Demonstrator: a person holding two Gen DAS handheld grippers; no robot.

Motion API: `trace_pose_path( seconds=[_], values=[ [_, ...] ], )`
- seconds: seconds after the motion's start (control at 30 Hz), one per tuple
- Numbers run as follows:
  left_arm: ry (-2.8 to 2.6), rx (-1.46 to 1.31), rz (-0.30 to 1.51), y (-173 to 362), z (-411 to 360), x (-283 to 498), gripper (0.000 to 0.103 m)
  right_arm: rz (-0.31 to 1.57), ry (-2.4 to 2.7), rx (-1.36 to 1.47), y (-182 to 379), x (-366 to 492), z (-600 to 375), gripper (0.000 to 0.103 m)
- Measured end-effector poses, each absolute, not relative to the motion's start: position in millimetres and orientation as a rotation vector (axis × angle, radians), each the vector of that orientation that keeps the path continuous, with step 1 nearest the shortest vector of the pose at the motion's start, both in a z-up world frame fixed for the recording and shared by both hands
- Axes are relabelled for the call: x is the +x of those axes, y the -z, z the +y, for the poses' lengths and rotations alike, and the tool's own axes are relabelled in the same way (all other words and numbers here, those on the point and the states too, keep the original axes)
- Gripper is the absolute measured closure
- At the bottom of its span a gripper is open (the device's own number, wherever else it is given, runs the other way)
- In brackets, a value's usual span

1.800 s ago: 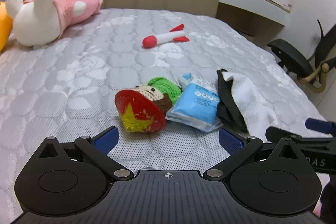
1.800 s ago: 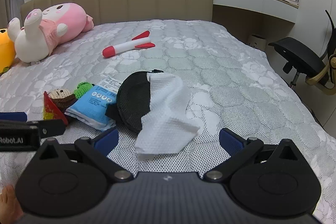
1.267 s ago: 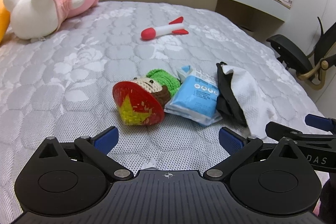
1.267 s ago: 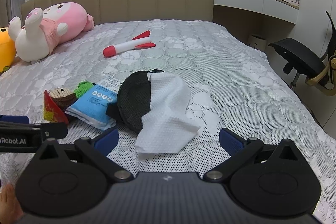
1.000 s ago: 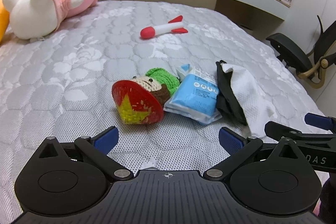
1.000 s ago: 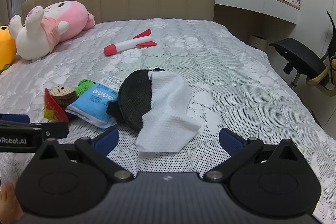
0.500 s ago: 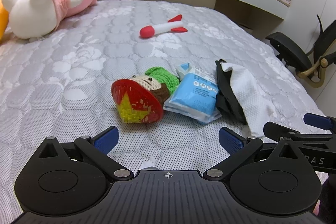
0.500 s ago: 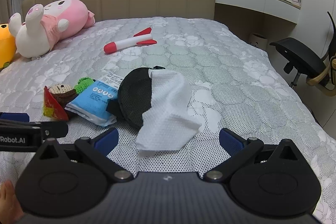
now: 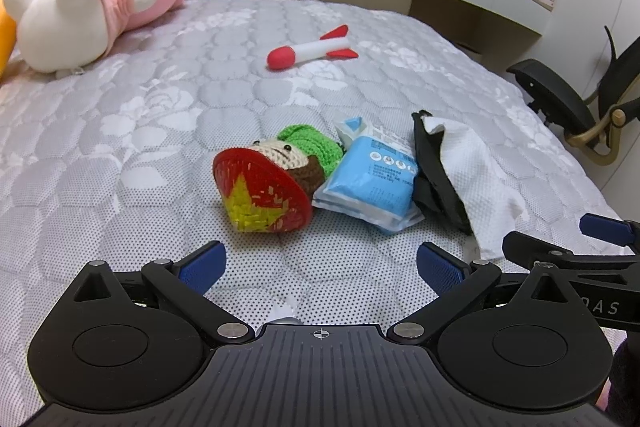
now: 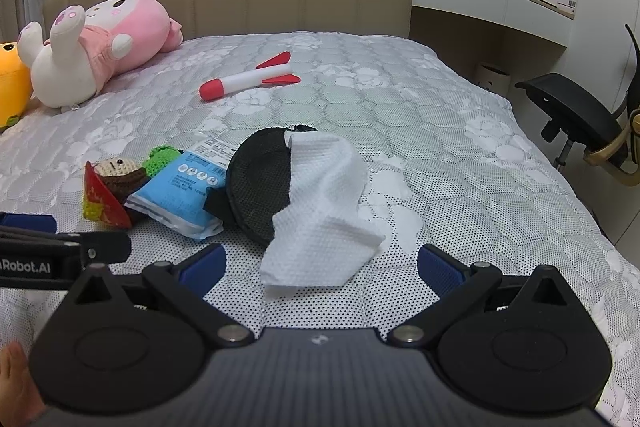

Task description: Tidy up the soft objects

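Bare mattress [image 9: 120,155] left of doll [image 9: 266,183]

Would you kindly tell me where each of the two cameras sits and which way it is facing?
Left wrist: sits on the left gripper, low over the bed, facing the headboard, centred on the crochet doll; the right gripper intrudes at right.
Right wrist: sits on the right gripper, facing the headboard, centred on the white cloth; the left gripper and a hand show at left.
Shared: doll, blue packet, cloth, rocket toy, pink plush.

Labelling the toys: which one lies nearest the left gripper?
The crocheted doll with the red star hat, just ahead of the left gripper; rocket and pink plush lie farther back.
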State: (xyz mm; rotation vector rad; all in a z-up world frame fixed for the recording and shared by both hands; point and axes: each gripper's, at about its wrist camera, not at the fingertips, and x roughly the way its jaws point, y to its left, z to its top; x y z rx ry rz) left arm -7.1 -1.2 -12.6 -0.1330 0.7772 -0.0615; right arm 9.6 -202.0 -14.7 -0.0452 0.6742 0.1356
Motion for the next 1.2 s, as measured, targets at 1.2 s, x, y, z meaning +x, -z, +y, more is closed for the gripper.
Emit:
trace_pose_path(
  seconds=[1.2],
  values=[
    [0.311, -0.056, 0.988, -23, -37, 94, 0.000, 0.711, -0.196, 0.193, 1, 138, -231, 0.025]
  ],
)
